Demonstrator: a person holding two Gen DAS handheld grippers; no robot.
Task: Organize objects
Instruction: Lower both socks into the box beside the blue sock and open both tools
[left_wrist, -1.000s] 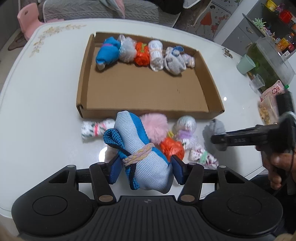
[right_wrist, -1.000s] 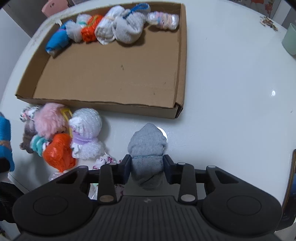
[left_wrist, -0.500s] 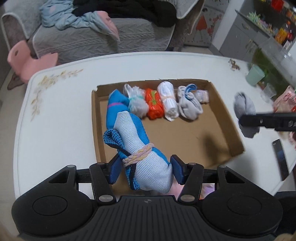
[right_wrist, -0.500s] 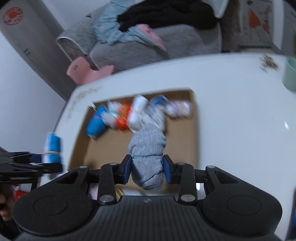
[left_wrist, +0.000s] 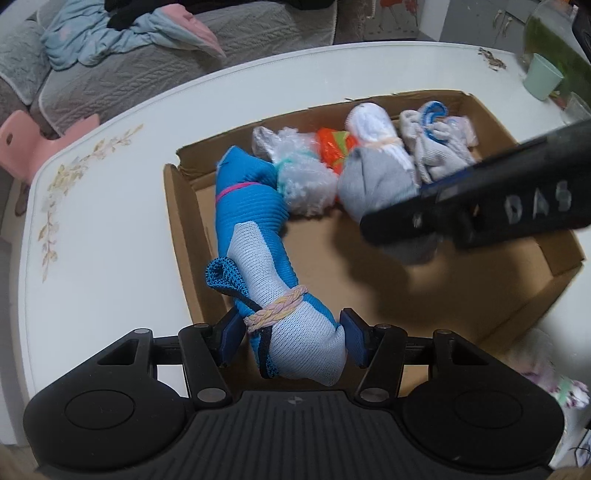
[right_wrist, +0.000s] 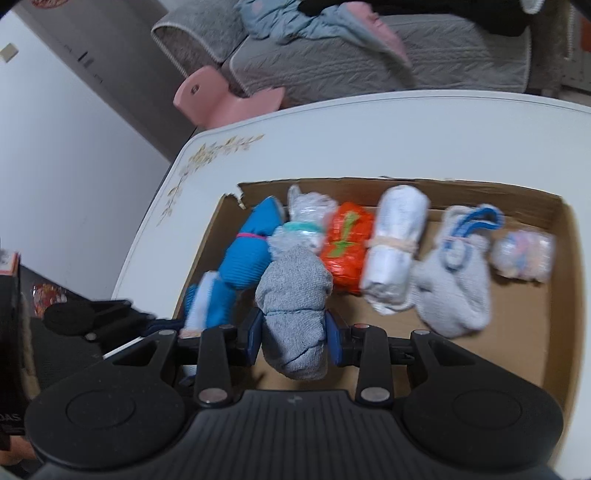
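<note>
Left gripper (left_wrist: 291, 341) grasps a blue-white sock roll (left_wrist: 280, 295); right gripper (right_wrist: 294, 336), lettered "DAS", grasps a grey roll (right_wrist: 293, 317) over the box (right_wrist: 569, 295).

Matt brown cardboard box (left_wrist: 192, 236) on a glossy white table (left_wrist: 110, 206). Inside the box, knitted cloth: ribbed blue sock roll (left_wrist: 251, 199), fuzzy grey bundle (right_wrist: 295, 295). Beside those, shiny crinkled orange wrap (right_wrist: 345, 240). Matt black plastic gripper bodies.
</note>
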